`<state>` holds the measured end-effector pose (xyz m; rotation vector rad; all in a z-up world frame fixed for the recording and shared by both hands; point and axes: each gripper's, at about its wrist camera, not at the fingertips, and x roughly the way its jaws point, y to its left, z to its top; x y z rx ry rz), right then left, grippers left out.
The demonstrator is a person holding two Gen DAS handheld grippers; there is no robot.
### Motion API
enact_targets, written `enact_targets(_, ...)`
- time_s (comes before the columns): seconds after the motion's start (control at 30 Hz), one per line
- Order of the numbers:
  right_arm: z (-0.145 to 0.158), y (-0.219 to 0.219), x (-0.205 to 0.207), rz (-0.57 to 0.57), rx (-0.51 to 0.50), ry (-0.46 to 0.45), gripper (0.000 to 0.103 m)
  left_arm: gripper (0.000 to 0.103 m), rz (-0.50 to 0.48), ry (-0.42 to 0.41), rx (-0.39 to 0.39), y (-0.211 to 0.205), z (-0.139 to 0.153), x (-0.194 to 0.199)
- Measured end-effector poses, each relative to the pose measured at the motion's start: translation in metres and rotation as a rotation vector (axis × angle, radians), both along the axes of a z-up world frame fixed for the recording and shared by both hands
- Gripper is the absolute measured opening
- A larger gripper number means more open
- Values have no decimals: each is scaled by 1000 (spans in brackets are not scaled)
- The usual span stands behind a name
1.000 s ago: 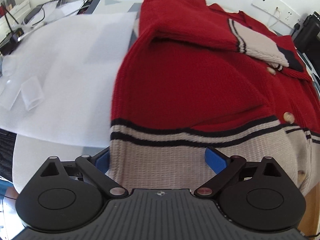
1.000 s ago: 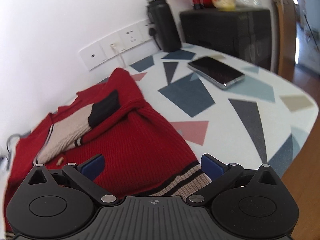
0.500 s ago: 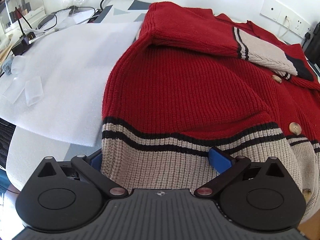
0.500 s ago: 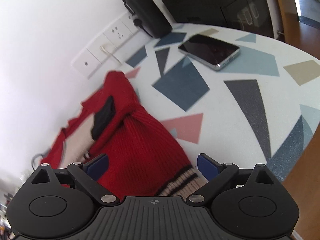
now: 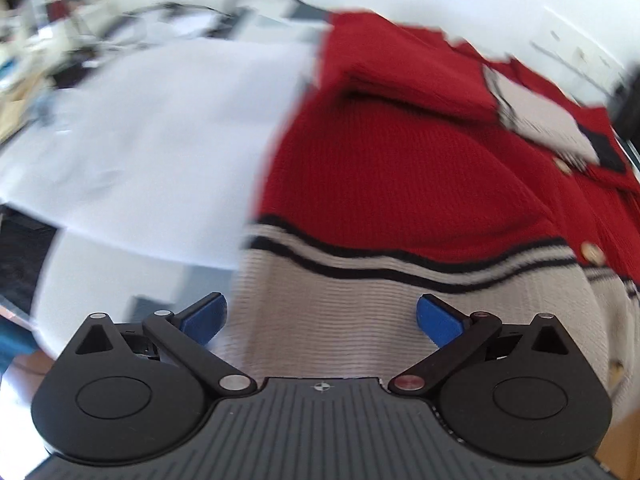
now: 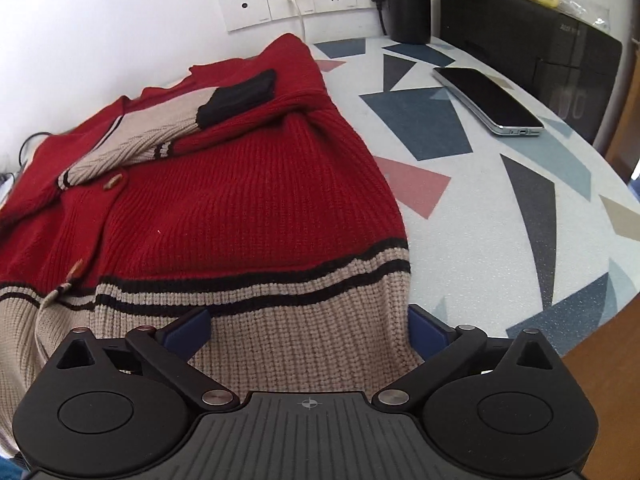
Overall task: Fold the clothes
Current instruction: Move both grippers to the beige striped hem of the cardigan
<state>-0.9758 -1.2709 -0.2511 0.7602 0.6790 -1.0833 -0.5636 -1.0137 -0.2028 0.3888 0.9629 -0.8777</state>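
The left hand-held gripper (image 5: 320, 318) gapes wide at the beige hem of the red cardigan (image 6: 248, 184), spread sleeves-folded on the counter (image 6: 500, 216), while the right hand-held gripper (image 6: 308, 330), equally wide, straddles the hem's other corner, seemingly to grip both.

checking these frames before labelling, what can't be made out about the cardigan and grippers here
- Left wrist view: motion blur smears the clutter at the far left of the table; nothing there can be identified.
- Right wrist view: the cardigan hem's lowest edge is hidden behind the right gripper body, so whether the fingers touch it is unclear.
- Left wrist view: the left gripper body likewise hides the hem edge.
- Right wrist view: the cardigan's left side is cut off by the frame.
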Motion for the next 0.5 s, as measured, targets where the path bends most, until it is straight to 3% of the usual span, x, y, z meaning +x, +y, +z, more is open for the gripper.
enact_targets(0.13, 0, 0, 7, -33, 8, 20, 102, 103, 6, -27, 28, 12, -1, 6)
enact_targets(0.3, -4, -3, 10, -51, 19, 53, 102, 103, 2, 84, 12, 17, -12, 13)
enact_targets(0.47, 2, -11, -2, -103, 58, 8, 102, 102, -88, 47, 30, 1, -9, 6)
enact_targets(0.5, 5, -12, -4, -113, 62, 8, 94, 102, -105, 38, 34, -2, -8, 5)
